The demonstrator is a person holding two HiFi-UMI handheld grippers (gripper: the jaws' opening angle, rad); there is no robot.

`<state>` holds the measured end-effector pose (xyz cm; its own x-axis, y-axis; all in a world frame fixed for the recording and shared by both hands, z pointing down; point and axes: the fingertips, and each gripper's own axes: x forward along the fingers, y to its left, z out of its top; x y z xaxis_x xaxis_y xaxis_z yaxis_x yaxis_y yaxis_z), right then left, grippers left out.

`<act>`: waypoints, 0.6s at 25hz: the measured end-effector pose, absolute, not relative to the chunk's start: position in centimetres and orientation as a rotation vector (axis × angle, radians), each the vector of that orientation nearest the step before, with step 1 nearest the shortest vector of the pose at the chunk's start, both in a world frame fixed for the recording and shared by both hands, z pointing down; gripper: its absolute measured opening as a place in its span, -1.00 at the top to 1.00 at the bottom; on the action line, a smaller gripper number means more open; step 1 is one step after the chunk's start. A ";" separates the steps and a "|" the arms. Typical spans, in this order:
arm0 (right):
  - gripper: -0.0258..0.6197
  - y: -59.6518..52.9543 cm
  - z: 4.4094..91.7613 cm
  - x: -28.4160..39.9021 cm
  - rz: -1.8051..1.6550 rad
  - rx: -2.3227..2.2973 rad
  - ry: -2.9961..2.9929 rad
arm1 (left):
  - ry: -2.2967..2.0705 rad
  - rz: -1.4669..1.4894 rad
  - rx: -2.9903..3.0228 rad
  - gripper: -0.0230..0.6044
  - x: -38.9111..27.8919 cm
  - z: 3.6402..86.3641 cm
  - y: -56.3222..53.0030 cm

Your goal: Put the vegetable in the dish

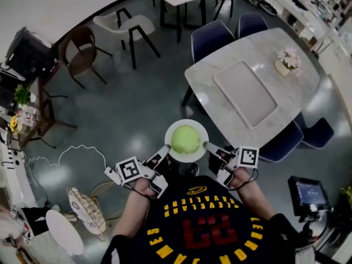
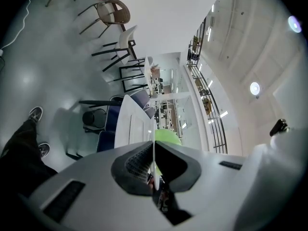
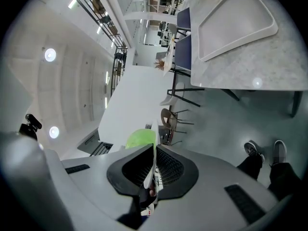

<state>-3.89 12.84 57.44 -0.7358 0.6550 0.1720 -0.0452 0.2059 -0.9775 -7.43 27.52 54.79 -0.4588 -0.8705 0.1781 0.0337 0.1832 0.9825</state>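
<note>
The green vegetable (image 1: 185,139) already sits in the dish (image 1: 201,129), held up over the floor (image 1: 137,106) with the left hand-held gripper (image 1: 164,150) and right hand-held gripper (image 1: 208,146) each pinching its rim, so keep it flat and both sides level.

Two-handed hold, out in front of the chest.
Left gripper (image 1: 164,148) and right gripper (image 1: 208,145) each clamp an opposite rim of the dish (image 1: 175,128).
</note>
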 end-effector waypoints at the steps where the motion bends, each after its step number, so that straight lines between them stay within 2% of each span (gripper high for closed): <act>1: 0.87 12.9 57.7 -3.9 1.590 -0.560 -1.918 | -1.630 -1.387 0.821 0.89 -7.6 55.1 27.4; 5: 0.87 12.2 58.2 -4.8 1.636 -0.505 -1.940 | -1.577 -1.355 0.868 0.89 -9.3 55.9 26.1; 15: 0.87 8.3 57.1 -13.6 1.692 -0.294 -2.049 | -1.419 -1.255 0.983 0.89 -20.8 55.4 21.1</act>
<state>-13.61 8.26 57.13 -0.8698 0.4448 0.2134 -0.1254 0.2189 -0.9676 -20.77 21.14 55.38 -0.2090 -0.9669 0.1461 0.0270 0.1437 0.9893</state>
